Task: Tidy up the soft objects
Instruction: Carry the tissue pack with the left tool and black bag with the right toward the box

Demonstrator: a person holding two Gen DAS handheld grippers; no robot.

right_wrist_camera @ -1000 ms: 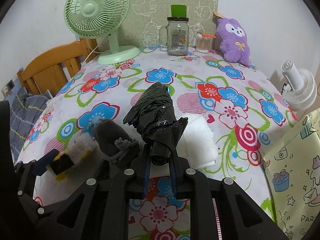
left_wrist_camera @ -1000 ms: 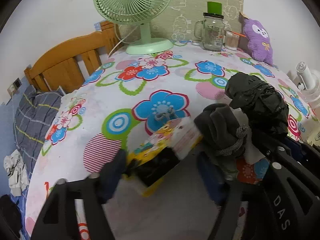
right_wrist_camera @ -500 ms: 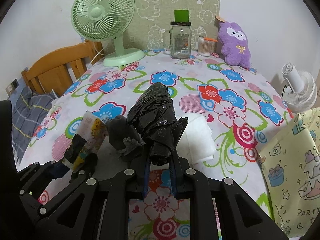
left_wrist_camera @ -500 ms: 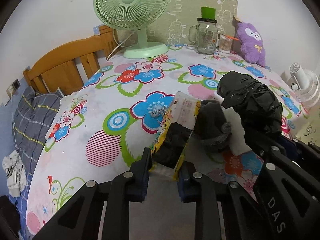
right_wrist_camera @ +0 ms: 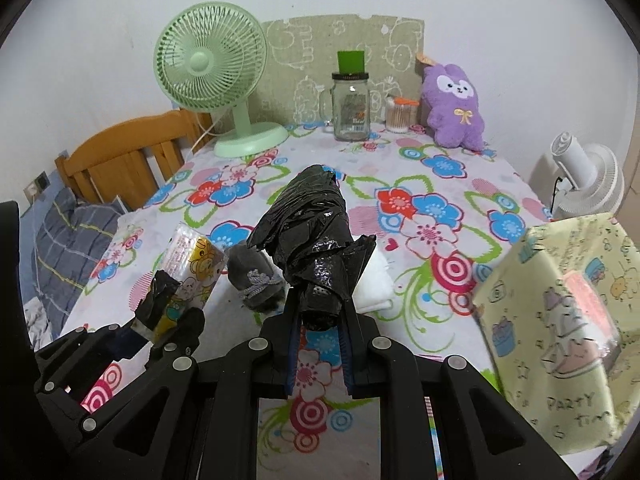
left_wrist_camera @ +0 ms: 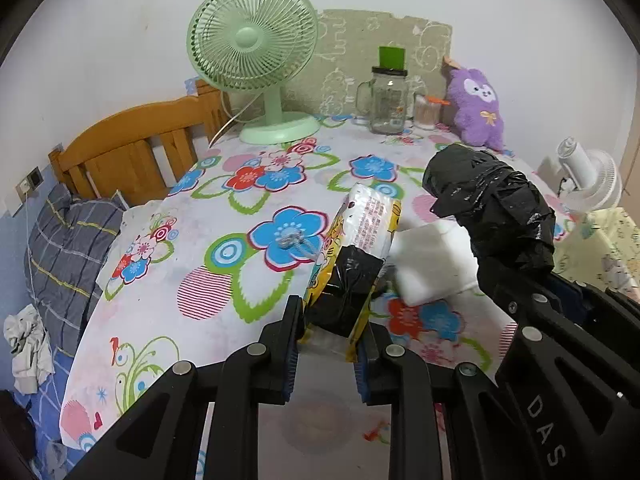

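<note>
**A:** Two soft things are up off the worktop (right_wrist_camera: 472, 200) at once. Your left tongs (left_wrist_camera: 328, 332) are pinched nearly closed on the bottom edge of the yellow cartoon-printed plastic packet with the black band (left_wrist_camera: 356, 256), and your right tongs (right_wrist_camera: 318, 330) are clamped on the lower end of the crumpled black plastic bag bundle (right_wrist_camera: 314, 240). Both stand up out of the jaws, above the flowered cloth.

**B:** How will they behave as you carry them?

**A:** I judge both to be light. The packet looks squashy with a slick film wrap, and you have it only by its foot, so its tall top may nod or slide if you swing fast. A hold nearer the black band would steady it. The bag bundle is loose, shiny film; it will crush, not break, but a fold may slip out of the pinch, so keep the squeeze on the thick gathered end that you have now.

**B:** And what is left lying?

**A:** You have the grey knitted roll with a cord (right_wrist_camera: 256, 280) and the white folded foam-like pad (right_wrist_camera: 374, 284) on the cloth, just behind the bundle. Take the roll across its middle; the pad by an edge. The yellow party-print paper bag (right_wrist_camera: 560, 320) stands near on the right, a likely place for them, though I cannot tell that for certain.
</note>
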